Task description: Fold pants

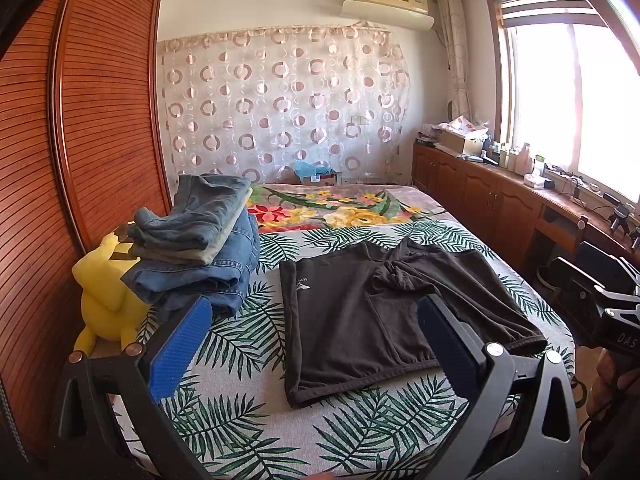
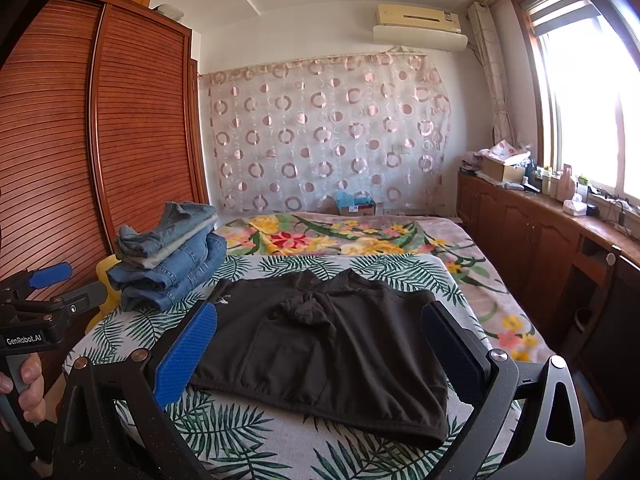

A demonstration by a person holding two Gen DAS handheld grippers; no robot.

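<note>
Black pants [image 2: 332, 344] flat on the leaf-print bed [image 2: 248, 432] | left gripper [image 1: 316, 344] jaws apart, empty | right gripper [image 2: 320, 344] jaws apart, hovering

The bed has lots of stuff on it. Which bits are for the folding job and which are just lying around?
For the job: black pants, left tongs, right tongs.
Lying about: jeans pile, yellow plush toy, flowery blanket.

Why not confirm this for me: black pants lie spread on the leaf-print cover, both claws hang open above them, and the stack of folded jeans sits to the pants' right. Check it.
One thing is wrong: the stack of folded jeans sits to the left of the black pants, near the wardrobe, as the right wrist view shows. The rest holds: the pants lie spread on the leaf-print cover, and the left claw and right claw are open.
</note>
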